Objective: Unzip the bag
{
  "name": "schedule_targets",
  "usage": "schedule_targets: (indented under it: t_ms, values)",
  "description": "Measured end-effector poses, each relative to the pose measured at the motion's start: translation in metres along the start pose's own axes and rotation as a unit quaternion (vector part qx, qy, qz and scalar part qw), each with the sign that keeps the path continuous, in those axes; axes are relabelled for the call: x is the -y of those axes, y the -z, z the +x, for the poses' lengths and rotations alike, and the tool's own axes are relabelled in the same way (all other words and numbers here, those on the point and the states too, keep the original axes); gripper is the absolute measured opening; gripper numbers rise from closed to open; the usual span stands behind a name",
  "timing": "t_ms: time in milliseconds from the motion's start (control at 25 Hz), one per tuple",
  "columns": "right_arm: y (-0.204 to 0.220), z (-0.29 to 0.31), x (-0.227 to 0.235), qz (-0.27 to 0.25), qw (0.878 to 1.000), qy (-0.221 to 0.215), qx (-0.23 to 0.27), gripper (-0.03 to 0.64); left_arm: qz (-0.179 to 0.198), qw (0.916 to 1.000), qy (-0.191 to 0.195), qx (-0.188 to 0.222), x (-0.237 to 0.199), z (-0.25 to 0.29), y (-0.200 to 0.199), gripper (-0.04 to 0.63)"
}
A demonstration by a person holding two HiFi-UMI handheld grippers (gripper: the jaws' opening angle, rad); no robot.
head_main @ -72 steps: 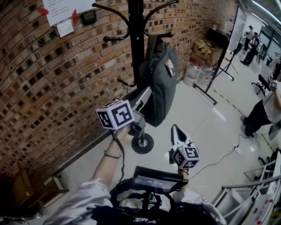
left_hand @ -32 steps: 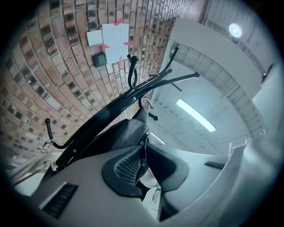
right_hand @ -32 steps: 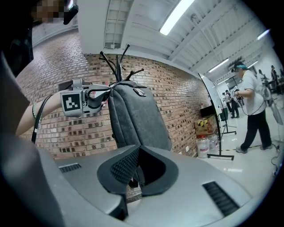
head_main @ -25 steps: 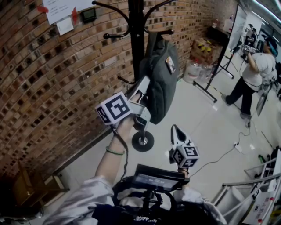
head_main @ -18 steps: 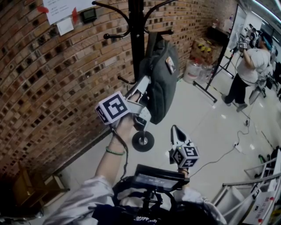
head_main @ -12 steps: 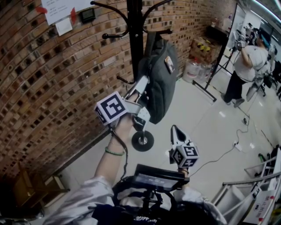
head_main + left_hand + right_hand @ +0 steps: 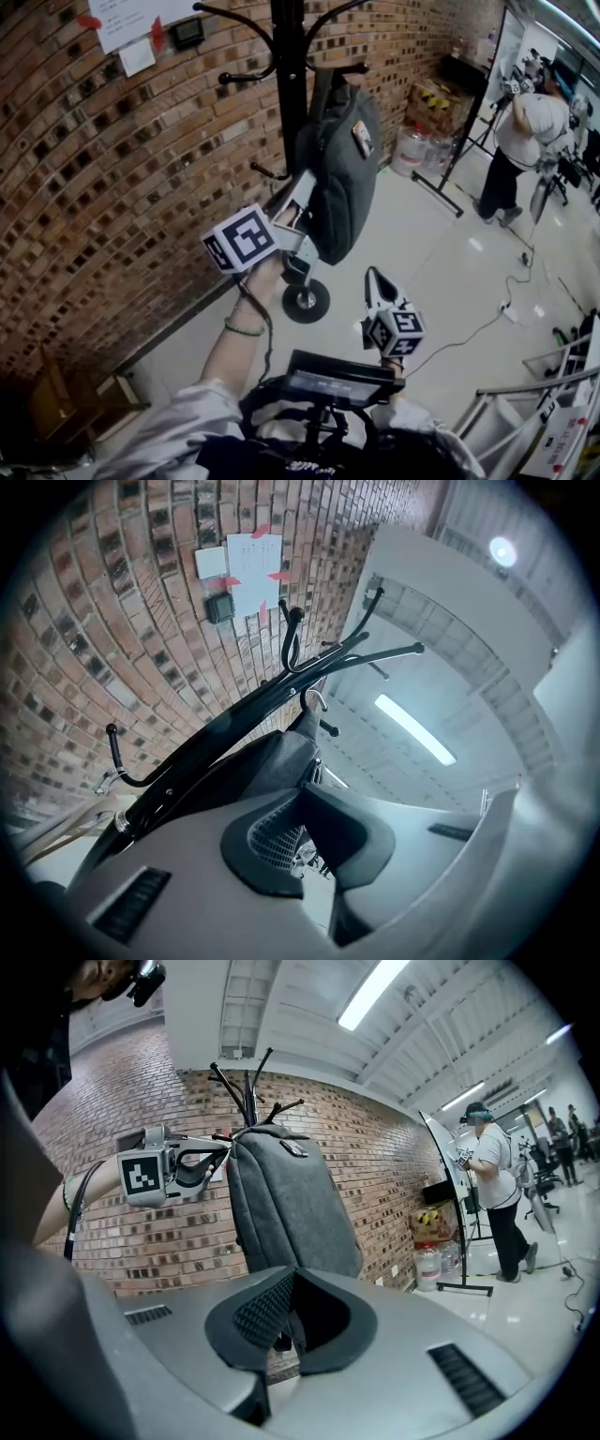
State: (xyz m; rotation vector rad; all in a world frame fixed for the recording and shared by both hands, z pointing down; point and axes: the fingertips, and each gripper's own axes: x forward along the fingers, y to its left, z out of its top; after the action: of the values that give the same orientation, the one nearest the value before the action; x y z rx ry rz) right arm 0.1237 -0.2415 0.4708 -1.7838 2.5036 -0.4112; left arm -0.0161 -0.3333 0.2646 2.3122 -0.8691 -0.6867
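The bag (image 7: pixel 342 159) hangs on the coat rack (image 7: pixel 289 75), frame centre. The left gripper (image 7: pixel 304 186) has its fingers together at the bag's left edge. The right gripper (image 7: pixel 377 277) is low, fingers together, empty. I verify the zipper is pinched, then pull along its track.

A brick wall (image 7: pixel 94 187) rises behind the left claw (image 7: pixel 302 186). Pale glossy floor (image 7: pixel 441 272) spreads to its right. Strip lights (image 7: pixel 375 990) run overhead.

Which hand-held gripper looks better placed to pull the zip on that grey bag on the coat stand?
Left. The left hand-held gripper is raised with its tips at the bag's edge. The right hand-held gripper hangs lower, apart from it, so it would probably have further to reach.
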Motion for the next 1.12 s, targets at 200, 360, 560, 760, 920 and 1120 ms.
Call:
schedule_targets:
  t_ms: [200, 360, 560, 760, 920, 1120]
  values:
    - [0.003, 0.001, -0.003, -0.001, 1.000, -0.003, -0.005, -0.003, 0.002, 1.0000, -0.006, -0.003, -0.004, -0.003, 0.004, 0.003]
    - [0.005, 0.000, -0.005, -0.001, 1.000, -0.003, -0.009, -0.003, 0.008, 0.9999, -0.011, -0.005, -0.005, -0.005, 0.006, 0.003]
    - [0.005, -0.003, -0.005, -0.004, 1.000, -0.001, -0.008, -0.003, 0.013, 0.9998, -0.015, -0.008, -0.008, -0.007, 0.009, 0.003]
    - [0.006, -0.004, -0.004, -0.007, 1.000, -0.002, -0.007, -0.003, 0.015, 0.9995, -0.023, -0.011, -0.013, -0.010, 0.014, 0.003]
    - [0.007, -0.003, -0.007, -0.007, 1.000, -0.006, -0.011, -0.003, 0.015, 0.9994, -0.027, -0.013, -0.015, -0.012, 0.017, 0.003]
    - [0.004, 0.000, -0.012, -0.010, 1.000, -0.015, -0.011, -0.003, 0.044, 0.9984, -0.034, -0.015, -0.015, -0.013, 0.019, 0.003]
